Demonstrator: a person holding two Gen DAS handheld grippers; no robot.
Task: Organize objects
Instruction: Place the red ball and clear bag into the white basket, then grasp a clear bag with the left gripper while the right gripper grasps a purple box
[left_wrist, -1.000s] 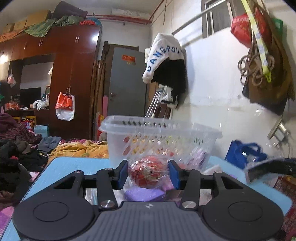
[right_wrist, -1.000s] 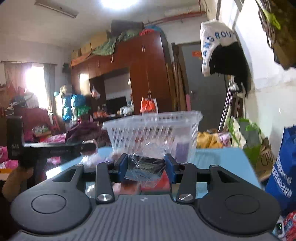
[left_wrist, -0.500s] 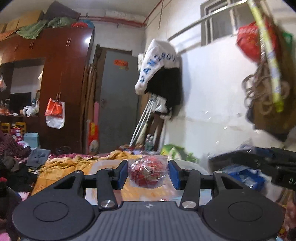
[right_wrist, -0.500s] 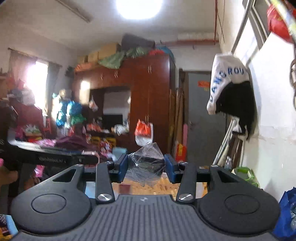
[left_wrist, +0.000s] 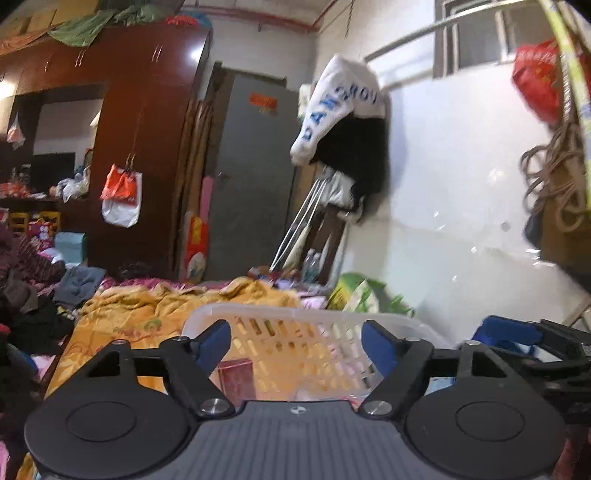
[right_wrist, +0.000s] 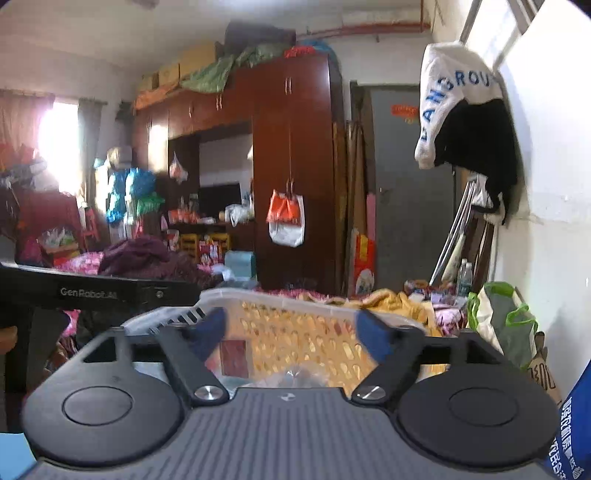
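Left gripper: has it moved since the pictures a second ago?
Yes. The left gripper rose from beside the white basket to above its rim, and its fingers opened, the red wrapped item gone.

You see a slotted basket (left_wrist: 295, 325) of pale, slightly glossy plastic. Your left gripper (left_wrist: 295, 345) has matt black plastic arms, blue pads that may be rubber, and shiny metal screws. The wardrobe (right_wrist: 291, 177) behind is polished dark wood; the blanket (left_wrist: 147, 314) is rumpled cloth.

The right gripper (right_wrist: 291, 336) hangs over the white basket (right_wrist: 295, 299) with its jaws spread wide and bare. A red box (right_wrist: 232, 352) and crinkled clear wrapping (right_wrist: 295, 374) lie inside. At far left is the left gripper (right_wrist: 99, 291).
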